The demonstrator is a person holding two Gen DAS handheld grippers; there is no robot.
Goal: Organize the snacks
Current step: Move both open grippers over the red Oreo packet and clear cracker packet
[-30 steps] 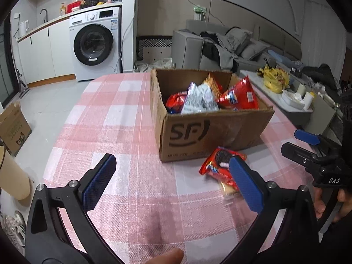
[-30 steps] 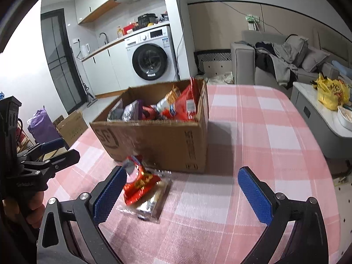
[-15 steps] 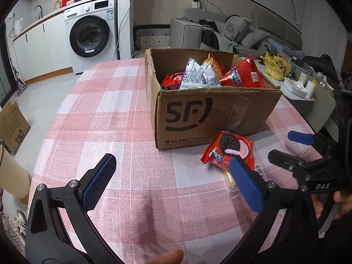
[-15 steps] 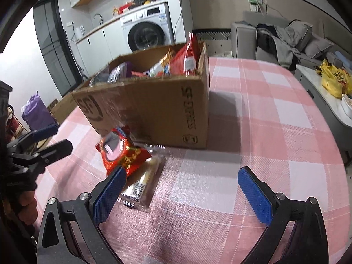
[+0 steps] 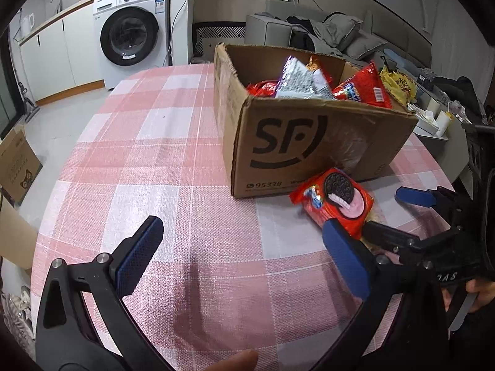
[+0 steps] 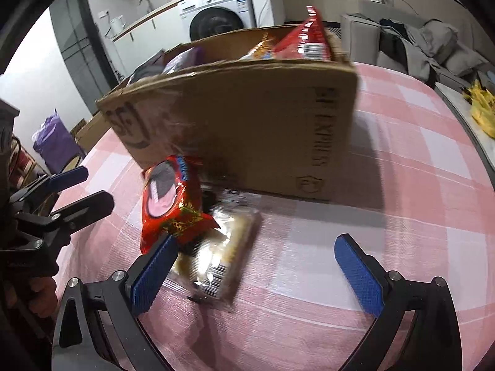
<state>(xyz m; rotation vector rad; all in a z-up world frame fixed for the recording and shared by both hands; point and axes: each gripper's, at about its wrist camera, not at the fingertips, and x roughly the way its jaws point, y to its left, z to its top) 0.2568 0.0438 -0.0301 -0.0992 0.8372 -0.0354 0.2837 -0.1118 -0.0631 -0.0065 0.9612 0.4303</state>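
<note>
A brown cardboard box [image 5: 312,142] [image 6: 247,130] marked SF stands on the pink checked table, holding several snack bags [image 5: 303,82]. In front of it lies a red Oreo packet [image 5: 335,201] [image 6: 173,198], resting partly on a clear-wrapped biscuit pack [image 6: 222,253]. My left gripper [image 5: 244,256] is open above bare cloth, its right finger just short of the Oreo packet. My right gripper [image 6: 253,272] is open low over the table, with the clear pack between its fingers and its left finger beside the Oreo packet. Each gripper shows in the other's view [image 5: 411,213] [image 6: 77,188].
The table edge [image 5: 55,191] curves round on the left, with a cardboard box on the floor [image 5: 17,167] beyond. A washing machine [image 5: 133,37], a sofa with clothes [image 5: 334,34] and a side table with a yellow bag [image 5: 399,85] stand behind.
Both grippers have moved forward and down towards the box and the two packets. The right gripper now has the clear pack between its open fingers.
</note>
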